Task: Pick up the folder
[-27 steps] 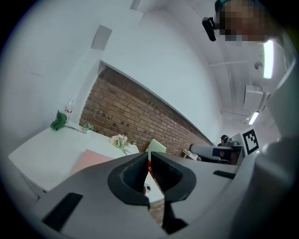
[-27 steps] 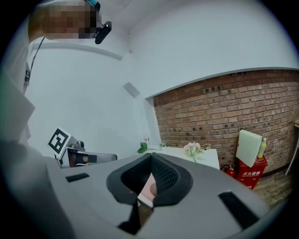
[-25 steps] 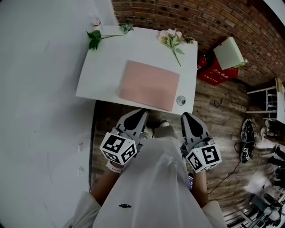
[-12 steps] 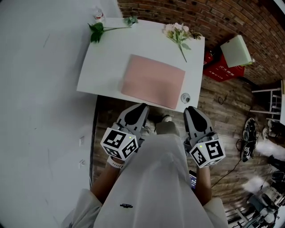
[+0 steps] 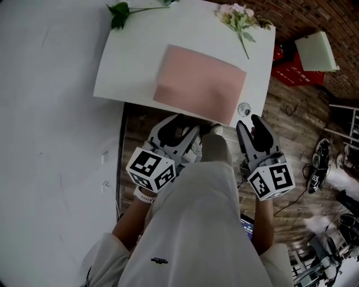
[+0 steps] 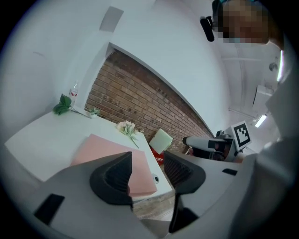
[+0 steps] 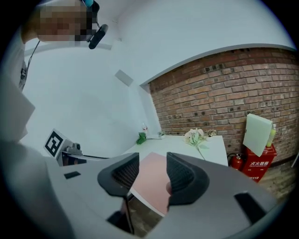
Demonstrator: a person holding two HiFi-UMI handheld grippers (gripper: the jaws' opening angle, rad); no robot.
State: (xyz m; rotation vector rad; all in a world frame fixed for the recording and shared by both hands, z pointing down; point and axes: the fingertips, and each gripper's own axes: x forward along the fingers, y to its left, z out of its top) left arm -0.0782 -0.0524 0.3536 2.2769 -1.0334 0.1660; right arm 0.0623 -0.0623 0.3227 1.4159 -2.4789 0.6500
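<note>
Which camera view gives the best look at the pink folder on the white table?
The head view: it shows the whole pink folder from above, lying flat on the white table. The left gripper view shows it at a low slant, its near part hidden. The right gripper view shows only a middle strip.

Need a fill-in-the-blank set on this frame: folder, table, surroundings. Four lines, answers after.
1. The folder lying flat on the white table is ___ in colour.
2. The wall behind the table is built of ___.
3. In the head view, the bunch of pale flowers lies at the table's far ___ corner.
4. The red box beside the table sits on the wooden ___.

Missing words: pink; brick; right; floor.
</note>
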